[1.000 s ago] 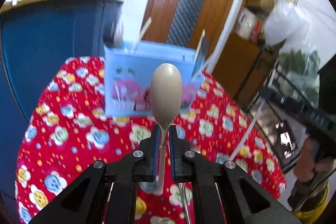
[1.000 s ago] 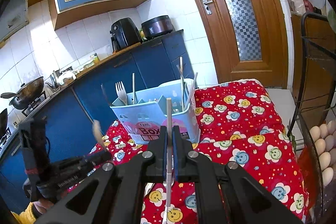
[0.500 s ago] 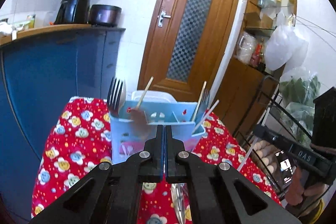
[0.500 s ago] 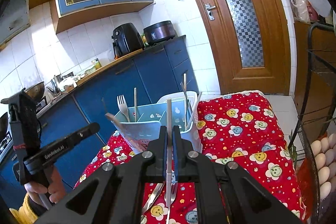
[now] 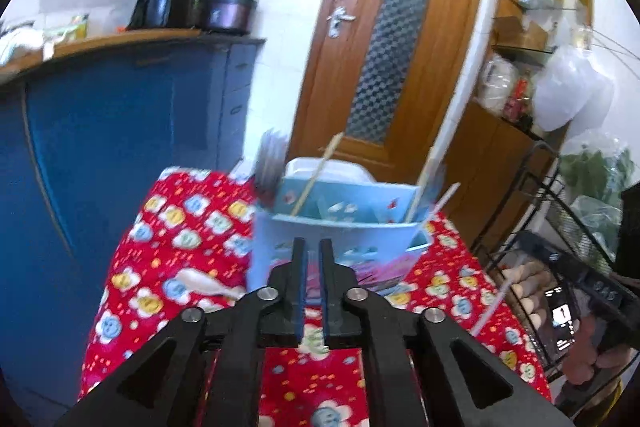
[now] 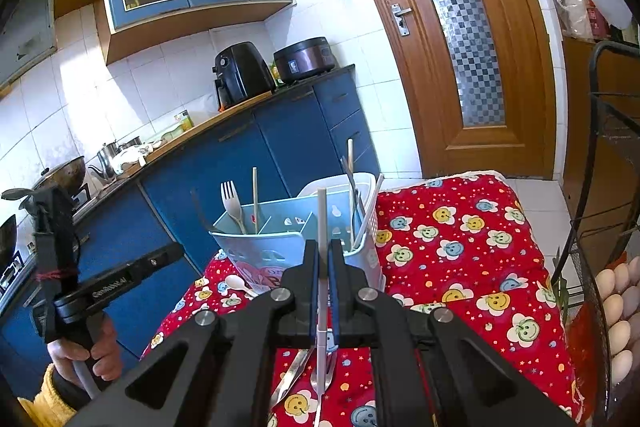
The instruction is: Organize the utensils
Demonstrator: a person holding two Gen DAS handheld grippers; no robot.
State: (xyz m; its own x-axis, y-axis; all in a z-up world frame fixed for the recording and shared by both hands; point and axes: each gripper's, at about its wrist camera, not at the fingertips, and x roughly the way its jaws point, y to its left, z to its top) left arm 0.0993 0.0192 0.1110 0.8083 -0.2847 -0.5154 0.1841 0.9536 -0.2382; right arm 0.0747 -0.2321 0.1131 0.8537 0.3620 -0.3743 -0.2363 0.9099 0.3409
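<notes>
Red smiley tablecloth (image 6: 460,247), light-blue utensil caddy (image 6: 276,247) at its far end. Wooden spoon (image 6: 238,283) lies just left of the caddy. Left gripper (image 5: 312,267): slightly parted, empty. Right gripper (image 6: 322,267): clamped on white chopstick (image 6: 322,223), before the caddy.

Both black plastic two-finger grippers, left (image 5: 311,259) and right (image 6: 322,259), are showing blue pads and silver screws; a bare-skinned hand (image 6: 86,355) is wearing a yellow knit sleeve (image 6: 48,401).
</notes>
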